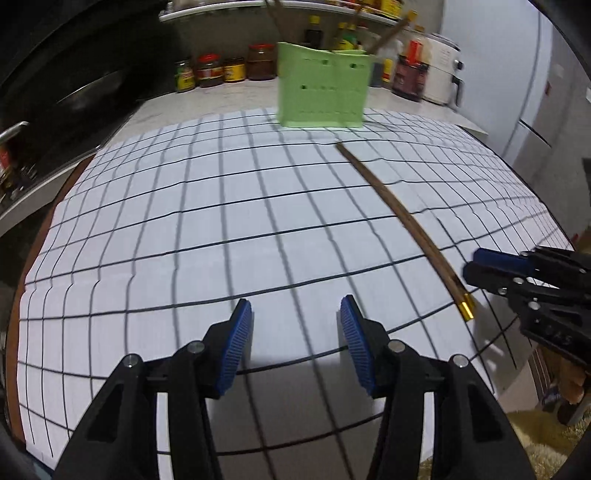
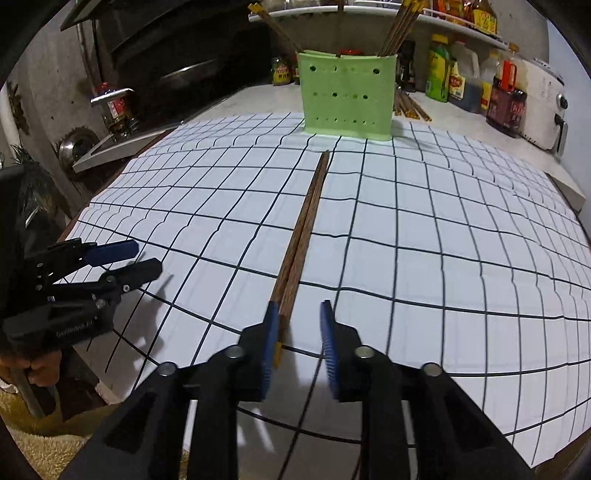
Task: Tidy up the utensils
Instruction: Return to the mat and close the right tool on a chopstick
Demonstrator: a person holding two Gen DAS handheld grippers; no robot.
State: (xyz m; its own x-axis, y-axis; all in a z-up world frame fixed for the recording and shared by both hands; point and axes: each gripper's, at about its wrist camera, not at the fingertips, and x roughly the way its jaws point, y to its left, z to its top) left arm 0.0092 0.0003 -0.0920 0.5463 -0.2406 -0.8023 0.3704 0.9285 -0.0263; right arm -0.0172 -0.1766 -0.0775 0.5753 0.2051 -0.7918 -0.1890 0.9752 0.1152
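A pair of brown wooden chopsticks [image 2: 306, 221] with gold caps lies on the white gridded mat [image 2: 443, 229], pointing toward a green perforated utensil holder [image 2: 347, 96] at the mat's far edge. Several chopsticks [image 2: 397, 29] stand in the holder. My right gripper [image 2: 299, 310] straddles the pair's near end. Its left pad [image 2: 271, 332] lies against the sticks and the right pad stands apart. My left gripper [image 1: 295, 314] is open over bare mat, to the left of the chopsticks [image 1: 402, 218], with nothing between its fingers. Each gripper shows in the other's view: right gripper [image 1: 474, 263], left gripper [image 2: 144, 258].
Sauce jars [image 1: 221, 70] and bottles [image 2: 439, 70] line the counter behind the green holder [image 1: 321, 96]. A white appliance [image 1: 439, 66] stands at the back right. Loose chopsticks [image 2: 410, 107] lie behind the holder. A dark stove with a pan [image 1: 85, 92] is at the left.
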